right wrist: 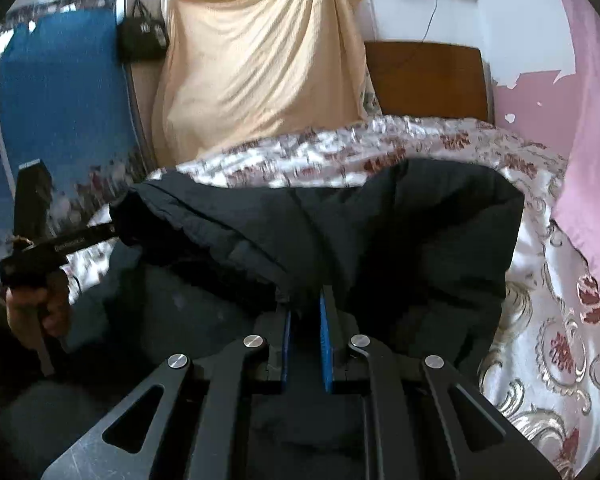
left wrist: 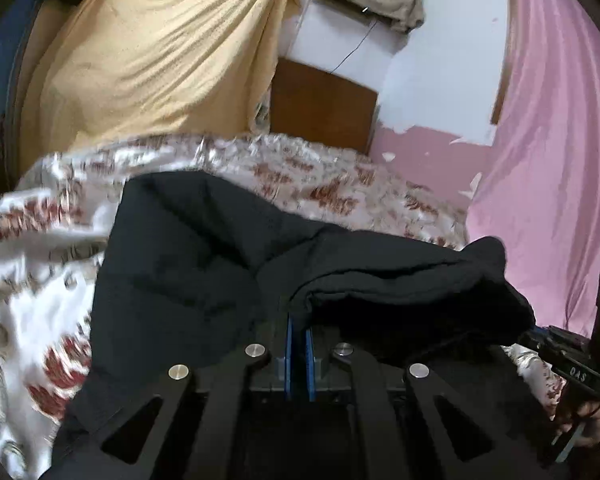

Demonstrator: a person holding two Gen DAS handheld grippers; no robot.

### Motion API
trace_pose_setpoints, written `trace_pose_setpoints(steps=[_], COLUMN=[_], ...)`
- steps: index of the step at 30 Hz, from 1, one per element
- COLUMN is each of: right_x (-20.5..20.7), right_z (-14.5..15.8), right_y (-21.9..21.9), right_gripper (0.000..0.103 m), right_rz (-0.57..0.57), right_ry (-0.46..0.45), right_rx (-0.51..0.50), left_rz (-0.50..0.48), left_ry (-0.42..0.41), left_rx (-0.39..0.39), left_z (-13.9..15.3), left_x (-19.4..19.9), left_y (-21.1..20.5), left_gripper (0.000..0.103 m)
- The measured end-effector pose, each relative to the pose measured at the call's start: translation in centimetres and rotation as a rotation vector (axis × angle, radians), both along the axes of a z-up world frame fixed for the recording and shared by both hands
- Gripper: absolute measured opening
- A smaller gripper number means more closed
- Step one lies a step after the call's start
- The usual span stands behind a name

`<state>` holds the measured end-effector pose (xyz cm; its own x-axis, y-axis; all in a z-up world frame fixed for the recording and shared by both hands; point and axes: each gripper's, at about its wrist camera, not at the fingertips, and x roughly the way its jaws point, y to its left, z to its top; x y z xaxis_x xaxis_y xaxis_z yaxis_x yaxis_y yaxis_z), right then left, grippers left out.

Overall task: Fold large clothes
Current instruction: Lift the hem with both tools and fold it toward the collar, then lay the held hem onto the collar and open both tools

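left gripper [left wrist: 299,320] is clenched on a fold of the black garment [left wrist: 188,264], blue pads [left wrist: 288,354] nearly together with cloth pinched at the tips. right gripper [right wrist: 306,308] is also clamped on the same garment [right wrist: 380,232], a dark edge caught between its blue pads [right wrist: 326,344]. the garment lies bunched across the floral bedspread [left wrist: 40,248], draped between the two grippers and over both of their frames. in the right wrist view the left gripper shows at far left, a hand [right wrist: 36,312] around its handle; its tip looks buried in the cloth, hard to tell through the blur. behind the bed: yellow hanging sheet [left wrist: 160,60], wooden headboard [left wrist: 320,108], pink curtain [left wrist: 560,160].
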<state>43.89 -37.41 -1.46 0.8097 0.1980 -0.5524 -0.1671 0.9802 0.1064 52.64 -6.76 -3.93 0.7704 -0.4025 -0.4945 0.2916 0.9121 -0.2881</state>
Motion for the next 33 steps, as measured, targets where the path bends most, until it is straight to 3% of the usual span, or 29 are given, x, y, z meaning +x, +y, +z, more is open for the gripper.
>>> trace_pose_setpoints(steps=[4, 7, 12, 14, 16, 18, 21, 24, 27, 29, 33], right_x=[1.2, 2.1, -0.2, -1.5, -0.7, 1.9, 6.6, 8.8, 9.1, 9.1, 8.8], right_z=[-1.8, -2.6, 1.3, 4.3, 6.6, 7.5, 5.9, 2.4, 0.6, 0.4, -0.3], right_y=[0.8, 0.8, -1.0, -1.5, -1.5, -0.6, 2.1, 4.1, 4.4, 4.1, 4.2], right_gripper=[0.011, 0.011, 0.014, 0.015, 0.015, 0.015, 0.015, 0.015, 0.015, 0.015, 0.015], right_rz=[-0.004, -0.004, -0.043, -0.071, -0.075, -0.032, 0.052, 0.067, 0.045, 0.044, 0.051], right_ry=[0.022, 0.04, -0.049, -0.126, -0.157, -0.114, -0.001, 0.094, 0.101, 0.102, 0.096], right_rx=[-0.062, -0.065, -0.04, -0.067, -0.058, -0.044, -0.09, -0.143, -0.15, -0.132, -0.142], left_rz=[0.0, -0.004, -0.023, -0.024, -0.024, -0.024, -0.027, -0.054, -0.064, -0.069, -0.061], left_ry=[0.093, 0.116, 0.096, 0.096, 0.098, 0.104, 0.121, 0.123, 0.09, 0.043, 0.021], left_rx=[0.024, 0.043, 0.058, 0.069, 0.075, 0.079, 0.087, 0.096, 0.079, 0.063, 0.038], left_z=[-2.6, -3.3, -2.7, -2.6, -2.6, -2.5, -2.1, -1.0, 0.9, 1.9, 3.0], left_x=[2.6, 3.2, 2.8, 2.8, 2.9, 3.0, 3.3, 3.4, 2.9, 2.5, 3.9], left_y=[-0.2, -0.6, -0.7, -0.8, -0.9, -1.0, -1.0, -1.1, -0.2, 0.3, -0.9], left_gripper=[0.006, 0.006, 0.005, 0.005, 0.005, 0.006, 0.006, 0.01, 0.014, 0.026, 0.027])
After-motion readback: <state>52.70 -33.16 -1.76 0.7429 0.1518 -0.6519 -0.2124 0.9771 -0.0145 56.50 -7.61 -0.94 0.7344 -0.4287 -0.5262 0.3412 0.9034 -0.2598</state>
